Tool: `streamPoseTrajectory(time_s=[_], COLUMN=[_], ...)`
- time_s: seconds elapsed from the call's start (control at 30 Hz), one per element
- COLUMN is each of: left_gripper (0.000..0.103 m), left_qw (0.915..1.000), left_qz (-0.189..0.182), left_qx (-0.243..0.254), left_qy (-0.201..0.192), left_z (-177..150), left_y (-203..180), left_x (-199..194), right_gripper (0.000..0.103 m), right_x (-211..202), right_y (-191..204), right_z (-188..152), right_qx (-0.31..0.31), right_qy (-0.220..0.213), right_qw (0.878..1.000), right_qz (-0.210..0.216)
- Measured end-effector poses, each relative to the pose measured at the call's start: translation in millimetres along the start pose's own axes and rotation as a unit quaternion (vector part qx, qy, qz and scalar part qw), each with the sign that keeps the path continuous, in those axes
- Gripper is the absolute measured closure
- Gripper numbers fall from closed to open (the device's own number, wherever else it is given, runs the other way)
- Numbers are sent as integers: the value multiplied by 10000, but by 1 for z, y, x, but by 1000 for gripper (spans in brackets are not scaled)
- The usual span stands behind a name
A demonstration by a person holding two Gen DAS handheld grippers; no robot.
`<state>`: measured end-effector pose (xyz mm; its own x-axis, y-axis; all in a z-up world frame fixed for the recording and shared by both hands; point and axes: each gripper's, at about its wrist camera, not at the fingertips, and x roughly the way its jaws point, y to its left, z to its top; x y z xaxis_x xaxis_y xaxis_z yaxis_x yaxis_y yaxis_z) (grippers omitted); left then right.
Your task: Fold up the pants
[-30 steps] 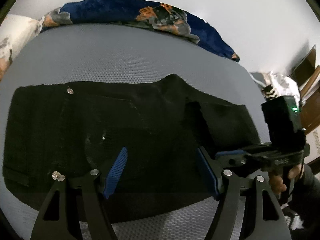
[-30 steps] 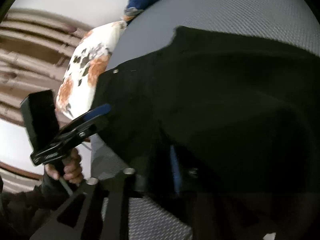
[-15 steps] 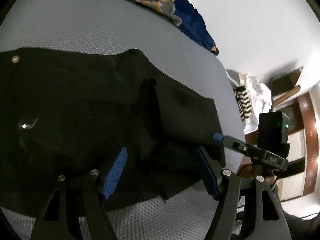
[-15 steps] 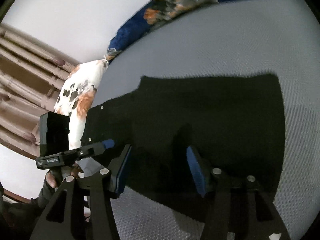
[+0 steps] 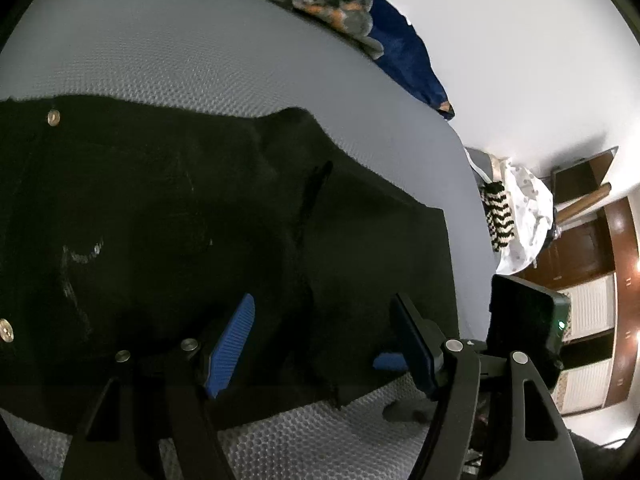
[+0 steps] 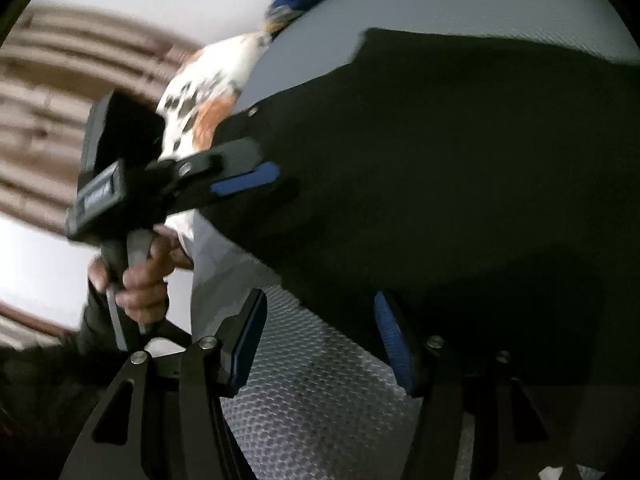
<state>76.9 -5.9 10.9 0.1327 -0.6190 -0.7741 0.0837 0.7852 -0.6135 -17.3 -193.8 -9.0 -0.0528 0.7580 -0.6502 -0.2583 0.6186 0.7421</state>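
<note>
The left gripper [image 5: 324, 344] hangs over the near edge of the black pants [image 5: 168, 216], its blue-padded jaws spread wide with nothing pinched between them; the dark cloth lies under the gap, flat on the bed. The right gripper [image 6: 324, 344] also stands open, jaws apart, and they have just been opening, with no cloth between them. Its left finger is over bare mattress [image 6: 312, 384] and its right finger is over the hem of the pants [image 6: 460, 168].

The pants lie spread across the grey, honeycomb-textured mattress [image 5: 168, 44], folded lengthwise so one leg sits on the other (a ridge of doubled cloth runs down the middle in the left wrist view). Metal buttons [image 5: 53, 116] show at the waistband end, on the left of that view. The leg end reaches toward the mattress's right edge.

In the right wrist view, which is blurred, the left gripper [image 6: 244, 180] shows from the side, one blue pad touching or just above the waist end of the pants, and a hand [image 6: 140, 276] grips its handle. Behind it lies a white pillow [image 6: 208, 92] with orange and grey patches. A blue printed blanket [image 5: 376, 20] is bunched along the far edge of the bed.
</note>
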Motion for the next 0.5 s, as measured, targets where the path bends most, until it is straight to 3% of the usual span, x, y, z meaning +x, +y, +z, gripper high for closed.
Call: streamPoseTrajectory(time_s=[0.13,0.33,0.5], left_gripper=[33,33,33], left_qw=[9997,9956,9935], left_qz=[-116,-416,-321], left_qx=[-10,-419,-685], left_qy=[221,730,851], left_z=[-5,-8,-9], left_y=[-1,4,12], left_x=[8,31,36], right_gripper=[48,47,44], right_x=[-15,-64,-84], right_y=[2,-23,-37], right_z=[2,-7,-7], right_qx=[88,562,863], right_qy=[-65,-873,-1312], right_qw=[9998,9941,9868], right_qz=[159,-320,-395])
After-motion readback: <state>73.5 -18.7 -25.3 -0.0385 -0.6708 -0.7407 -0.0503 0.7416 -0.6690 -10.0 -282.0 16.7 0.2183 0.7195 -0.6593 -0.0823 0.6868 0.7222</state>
